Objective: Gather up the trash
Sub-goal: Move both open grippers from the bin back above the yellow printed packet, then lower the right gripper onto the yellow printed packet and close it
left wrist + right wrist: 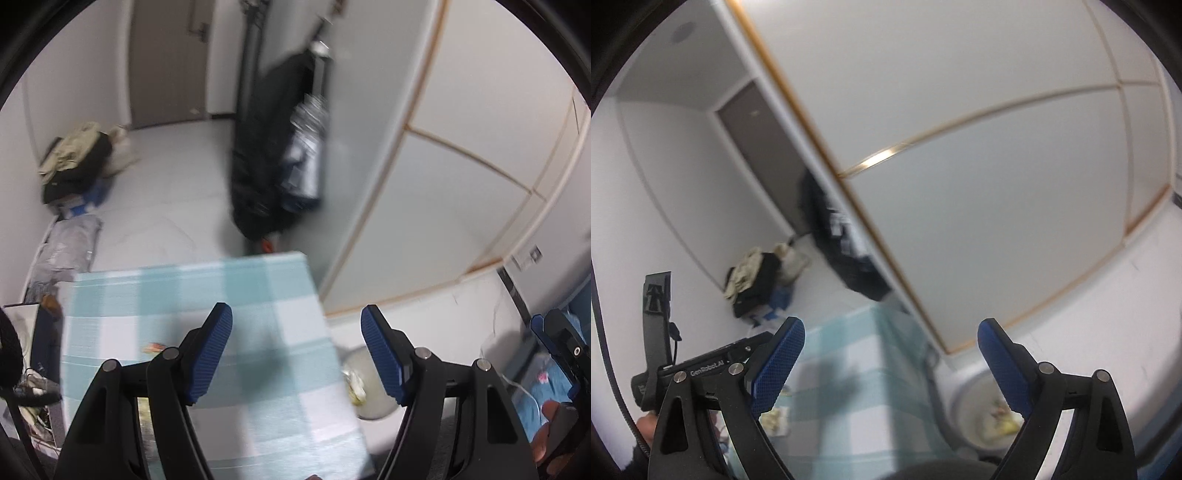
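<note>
- Two grippers show, one per hand, both raised above a worktop [207, 295] covered in a pale blue and white check cloth.
- The left gripper [295, 354] has its fingers spread wide, with nothing between them.
- The right gripper [890, 365] also has its fingers wide apart and empty.
- A round white bin [979, 417] stands on the floor just beside the worktop's right edge, with yellowish trash [1001, 424] inside.
- Only the left view shows one small orange scrap [155, 347] lying on the cloth, near the left finger.
- Only the right view shows one pale crumpled piece [774, 419] on the cloth, behind the left finger; blur hides what it is.
- Both views show one clothes pile [74, 158] on the floor by the far wall and one dark coat [266, 158] hanging by the sliding doors [461, 166].
</note>
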Demonstrator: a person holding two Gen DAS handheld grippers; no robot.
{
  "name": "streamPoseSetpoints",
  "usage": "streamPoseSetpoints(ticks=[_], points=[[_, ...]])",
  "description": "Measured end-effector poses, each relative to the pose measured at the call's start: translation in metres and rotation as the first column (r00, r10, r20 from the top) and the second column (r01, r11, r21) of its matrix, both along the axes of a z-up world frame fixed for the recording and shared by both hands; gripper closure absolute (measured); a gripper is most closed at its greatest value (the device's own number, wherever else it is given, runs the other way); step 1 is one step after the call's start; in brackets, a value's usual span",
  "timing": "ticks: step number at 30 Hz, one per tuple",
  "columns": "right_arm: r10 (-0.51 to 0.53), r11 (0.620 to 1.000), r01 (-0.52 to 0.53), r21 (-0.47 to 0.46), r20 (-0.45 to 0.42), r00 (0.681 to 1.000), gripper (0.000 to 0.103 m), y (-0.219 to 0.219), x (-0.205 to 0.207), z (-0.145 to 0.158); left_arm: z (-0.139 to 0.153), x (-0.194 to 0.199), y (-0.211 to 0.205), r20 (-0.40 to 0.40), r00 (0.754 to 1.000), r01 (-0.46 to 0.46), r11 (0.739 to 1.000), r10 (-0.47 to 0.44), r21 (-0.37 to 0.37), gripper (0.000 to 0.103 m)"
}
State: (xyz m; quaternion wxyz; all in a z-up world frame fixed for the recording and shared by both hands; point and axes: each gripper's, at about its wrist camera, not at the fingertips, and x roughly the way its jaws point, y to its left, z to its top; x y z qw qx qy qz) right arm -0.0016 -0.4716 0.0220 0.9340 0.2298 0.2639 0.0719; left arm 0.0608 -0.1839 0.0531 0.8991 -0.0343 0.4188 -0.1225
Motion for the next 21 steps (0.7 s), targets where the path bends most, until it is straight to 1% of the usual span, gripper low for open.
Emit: streamPoseSetpoints(ticks=[2,5,9,11,16,19,21], points=[[0.048,0.999,-0.047,-0.014,0.028,0.998,0.008,0.026,0.003,0.009,0.008,-0.005,0.02,0.03,0.999,-0.036,0.999,0.037,-0.011,0.034],[0.123,0.992,-0.122,-0.033,0.041,0.992,0.008,0.067,0.009,0.017,0.018,-0.011,0.045,0.067,0.995,-0.077,0.997,0.077,-0.012,0.034],[0.18,0.982,-0.175,-0.078,0.065,0.982,0.008,0.112,0.013,0.02,0.019,-0.018,0.081,0.1,0.985,-0.139,0.99,0.14,-0.017,0.034],[0.211,0.975,-0.205,-0.088,0.074,0.975,0.008,0.137,0.017,0.017,0.013,-0.021,0.102,0.093,0.983,-0.158,0.987,0.16,-0.025,0.034],[0.231,0.97,-0.223,-0.1,0.077,0.97,0.008,0.175,0.014,0.007,-0.009,-0.023,0.141,0.065,0.972,-0.226,0.973,0.228,-0.041,0.034],[0.256,0.961,-0.249,-0.117,0.046,0.966,0.008,0.2,0.02,-0.009,-0.023,-0.022,0.161,0.036,0.97,-0.24,0.969,0.242,-0.061,0.034],[0.274,0.956,-0.27,-0.117,0.019,0.962,0.008,0.215,0.024,-0.021,-0.03,-0.024,0.177,0.021,0.97,-0.238,0.966,0.242,-0.105,0.034]])
